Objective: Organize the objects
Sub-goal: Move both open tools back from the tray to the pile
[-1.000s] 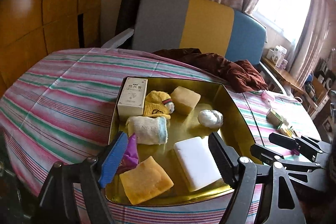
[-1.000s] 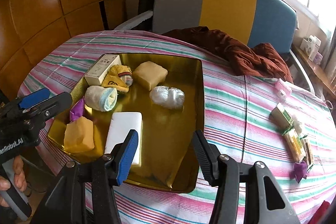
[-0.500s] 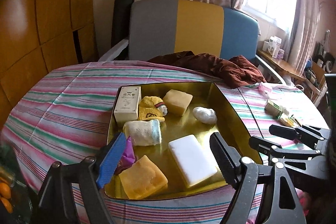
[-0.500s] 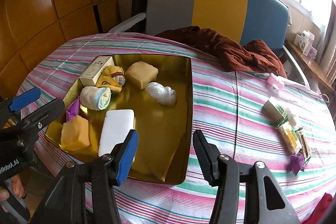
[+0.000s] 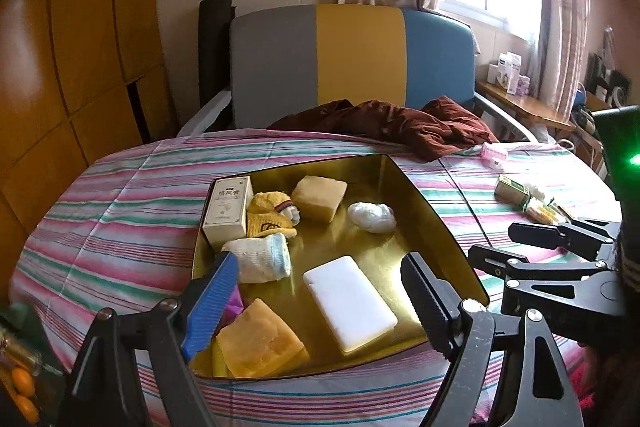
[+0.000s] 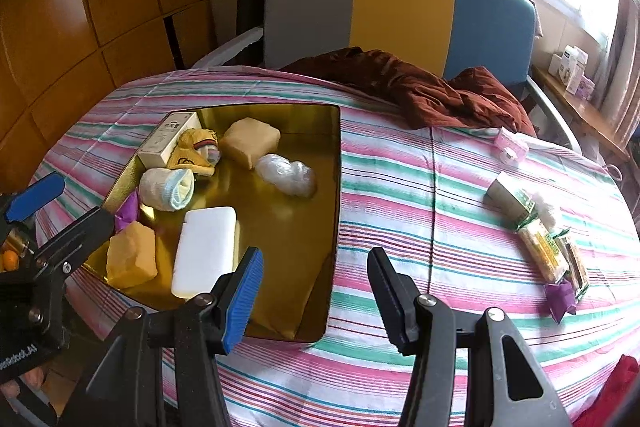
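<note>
A gold tray [image 5: 436, 223] [image 6: 339, 187] lies on the striped tablecloth. It holds a white block [image 5: 348, 303], a yellow sponge [image 5: 258, 343], a tan sponge [image 5: 320, 197], a white box [image 5: 228, 209], a yellow sock [image 5: 270, 217], a rolled white sock [image 5: 260, 259], a white plastic wad [image 5: 372, 217] and a purple scrap [image 6: 128, 207]. My left gripper [image 5: 318, 265] hovers open over the tray's near edge with nothing between its fingers. My right gripper [image 6: 315, 259] stands open and empty above the tray's near right corner.
To the right of the tray lie a green box [image 6: 510, 199], snack packets [image 6: 544, 251], a purple wrapper [image 6: 560, 301] and a pink item [image 6: 510, 145]. A brown cloth [image 6: 420, 83] is heaped at the far edge, in front of a tricolour chair [image 6: 400, 7].
The left gripper has drawn back a little from the tray and rolled more level, its jaws slightly wider. The right gripper has drifted to the right, so the tray sits further left in its view.
</note>
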`<action>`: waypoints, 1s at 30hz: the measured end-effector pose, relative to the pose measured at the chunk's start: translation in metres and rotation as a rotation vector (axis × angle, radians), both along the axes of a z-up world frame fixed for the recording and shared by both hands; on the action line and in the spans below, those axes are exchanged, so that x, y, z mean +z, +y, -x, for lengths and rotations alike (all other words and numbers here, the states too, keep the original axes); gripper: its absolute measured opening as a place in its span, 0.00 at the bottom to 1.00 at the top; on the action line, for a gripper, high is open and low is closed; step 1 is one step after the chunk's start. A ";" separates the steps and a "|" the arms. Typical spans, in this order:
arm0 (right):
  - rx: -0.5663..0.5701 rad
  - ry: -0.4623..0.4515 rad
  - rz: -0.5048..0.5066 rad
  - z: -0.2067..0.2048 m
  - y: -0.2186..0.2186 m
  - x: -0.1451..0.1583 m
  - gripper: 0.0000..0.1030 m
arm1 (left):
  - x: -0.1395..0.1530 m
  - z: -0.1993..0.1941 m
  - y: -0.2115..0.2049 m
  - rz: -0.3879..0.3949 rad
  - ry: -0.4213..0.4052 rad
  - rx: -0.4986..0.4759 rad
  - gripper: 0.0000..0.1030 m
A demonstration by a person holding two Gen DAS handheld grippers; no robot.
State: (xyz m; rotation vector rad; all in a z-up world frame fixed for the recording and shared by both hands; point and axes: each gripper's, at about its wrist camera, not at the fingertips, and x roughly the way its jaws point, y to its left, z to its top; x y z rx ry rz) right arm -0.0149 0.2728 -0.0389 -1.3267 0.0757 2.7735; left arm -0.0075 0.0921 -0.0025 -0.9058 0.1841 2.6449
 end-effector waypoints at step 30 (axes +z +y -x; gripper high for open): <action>-0.270 -0.045 0.037 -0.029 0.134 -0.007 0.53 | -0.004 -0.012 0.068 0.083 0.005 -0.173 0.81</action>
